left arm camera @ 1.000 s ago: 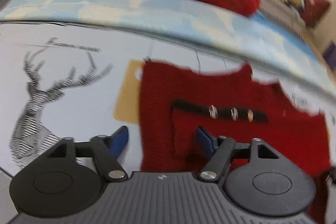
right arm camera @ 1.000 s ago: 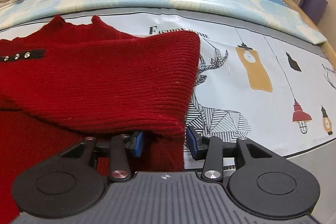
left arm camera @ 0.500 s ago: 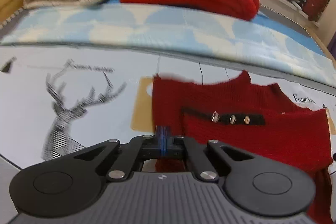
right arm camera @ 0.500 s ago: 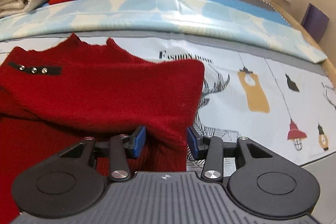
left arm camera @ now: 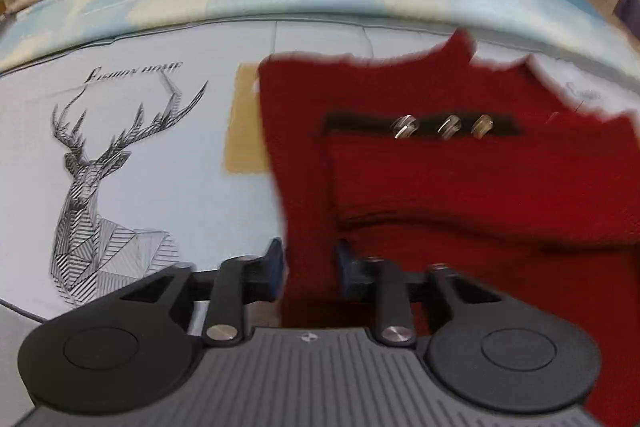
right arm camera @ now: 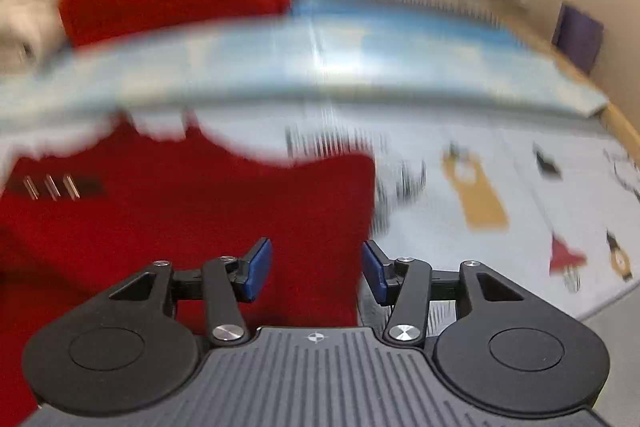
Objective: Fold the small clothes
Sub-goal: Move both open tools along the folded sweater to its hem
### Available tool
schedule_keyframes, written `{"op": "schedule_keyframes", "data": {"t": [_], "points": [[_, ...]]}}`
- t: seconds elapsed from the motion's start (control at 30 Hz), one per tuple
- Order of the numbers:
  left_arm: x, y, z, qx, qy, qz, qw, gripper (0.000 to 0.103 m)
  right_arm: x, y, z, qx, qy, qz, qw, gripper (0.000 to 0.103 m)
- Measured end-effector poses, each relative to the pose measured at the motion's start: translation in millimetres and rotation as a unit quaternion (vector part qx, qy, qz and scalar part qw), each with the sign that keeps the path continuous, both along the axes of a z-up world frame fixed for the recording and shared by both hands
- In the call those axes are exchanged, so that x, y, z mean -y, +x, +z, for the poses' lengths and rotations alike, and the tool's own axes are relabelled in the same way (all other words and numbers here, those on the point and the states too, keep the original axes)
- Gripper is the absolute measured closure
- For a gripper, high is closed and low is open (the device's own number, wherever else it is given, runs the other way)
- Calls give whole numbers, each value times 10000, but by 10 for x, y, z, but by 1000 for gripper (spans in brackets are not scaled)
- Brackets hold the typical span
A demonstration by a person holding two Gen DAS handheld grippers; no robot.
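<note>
The red knitted sweater (left arm camera: 460,187) lies partly folded on the printed vinyl table cover (left arm camera: 160,187). Left gripper (left arm camera: 308,263) and right gripper (right arm camera: 316,267) straddle its opposite side edges, jaws opening, pads clear of cloth, presumably releasing it.

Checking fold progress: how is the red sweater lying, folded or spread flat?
Partly folded: the red sweater has a sleeve doubled across its front, below the black button strip.
</note>
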State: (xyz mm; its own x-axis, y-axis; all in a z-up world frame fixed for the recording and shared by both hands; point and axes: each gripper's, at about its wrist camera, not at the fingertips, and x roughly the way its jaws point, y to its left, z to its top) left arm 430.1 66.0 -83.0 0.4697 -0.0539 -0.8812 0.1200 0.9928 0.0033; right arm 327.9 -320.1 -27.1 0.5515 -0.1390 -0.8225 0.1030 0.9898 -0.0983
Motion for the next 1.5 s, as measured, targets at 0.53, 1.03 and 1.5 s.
{"op": "schedule_keyframes", "data": {"t": [0.53, 1.03, 1.5], "points": [[79, -794, 1190, 1156, -42, -236, 9930, 38, 112, -719, 1087, 1393, 717, -132, 9876, 46], [-153, -3254, 1004, 1235, -241, -487, 9909, 31, 253, -2642, 1343, 1739, 914, -122, 9804, 45], [-413, -3117, 404, -78, -273, 122, 9995, 61, 468, -2979, 633, 1100, 765, -672, 9887, 47]]}}
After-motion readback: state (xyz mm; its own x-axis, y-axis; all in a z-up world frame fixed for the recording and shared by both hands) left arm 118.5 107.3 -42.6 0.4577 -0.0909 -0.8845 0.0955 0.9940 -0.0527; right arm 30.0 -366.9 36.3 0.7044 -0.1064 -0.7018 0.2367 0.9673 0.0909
